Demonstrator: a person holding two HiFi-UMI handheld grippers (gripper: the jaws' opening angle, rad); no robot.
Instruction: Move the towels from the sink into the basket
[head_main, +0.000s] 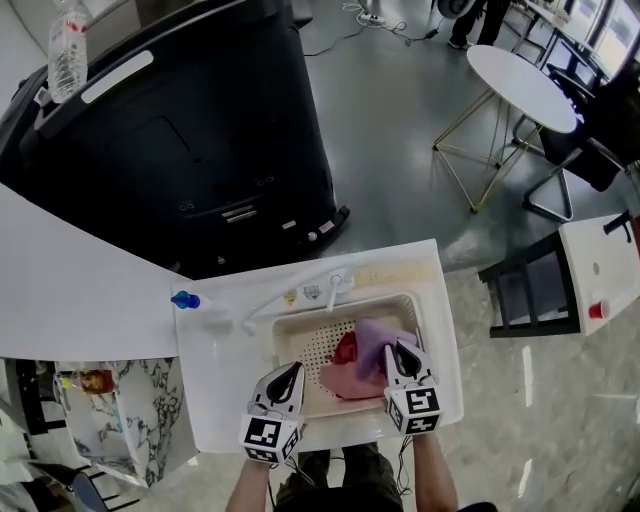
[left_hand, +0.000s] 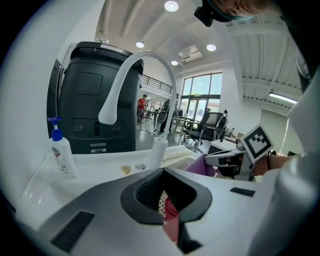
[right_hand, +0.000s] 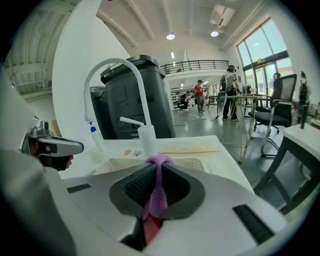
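Head view, steep look down: biggest of all, a black machine (head_main: 200, 130) standing on the grey floor beyond the worktop's far edge. Nearer, the white worktop (head_main: 225, 395) itself, broad and bare on its left half. Off at the far right of the room, a round white table (head_main: 520, 85) on thin gold legs.

Set into the worktop close to its right edge, the sink (head_main: 312, 345): cream, with a perforated floor. At the sink's far rim, a white faucet (head_main: 300, 290), spout swung over toward the left.

Down in the sink, both towels, bunched against the right wall. Purple towel (head_main: 372, 342) on top, toward the far right corner. Red towel (head_main: 345, 352) just beside it and partly under it, touching.

Right gripper (head_main: 400, 350): over the sink's near right corner, tilted down, clamped on the purple towel. Right gripper view for proof: a thin purple fold squeezed between the ribbed pads (right_hand: 136, 187), a sliver of red below.

Left gripper (head_main: 291, 370): at the sink's near left corner, angled down over the perforated floor, jaws drawn together, holding nothing. Through the slit behind the tips, only dotted floor and an edge of the red towel.

Smallest now: a pump bottle (head_main: 188, 300) with a blue top near the worktop's far left corner, and a clear water bottle (head_main: 68, 50) upright on top of the black machine.
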